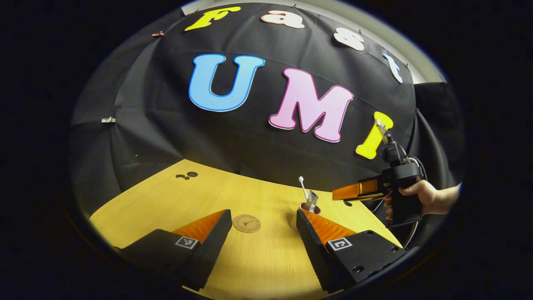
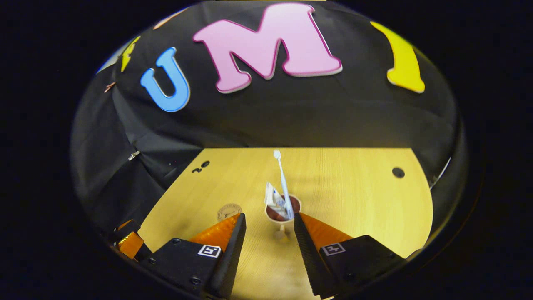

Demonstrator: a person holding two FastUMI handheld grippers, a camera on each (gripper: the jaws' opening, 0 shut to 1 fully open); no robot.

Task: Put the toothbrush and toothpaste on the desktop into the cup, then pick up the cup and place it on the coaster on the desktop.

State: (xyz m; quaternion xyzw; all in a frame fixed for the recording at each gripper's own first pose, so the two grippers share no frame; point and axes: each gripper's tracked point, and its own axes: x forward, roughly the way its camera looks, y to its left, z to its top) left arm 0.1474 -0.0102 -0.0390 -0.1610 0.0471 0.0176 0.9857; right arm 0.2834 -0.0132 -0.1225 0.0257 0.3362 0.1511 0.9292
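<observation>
Cup: upright on the desk, mid-desk, apart from the coaster.
Toothbrush: standing in the cup, head up.
Toothpaste: in the cup beside the toothbrush.
Coaster: flat on the desk, bare.
Left claw: spread wide, holding nothing.
Right claw: spread, just short of the cup; gripped by a hand.
</observation>
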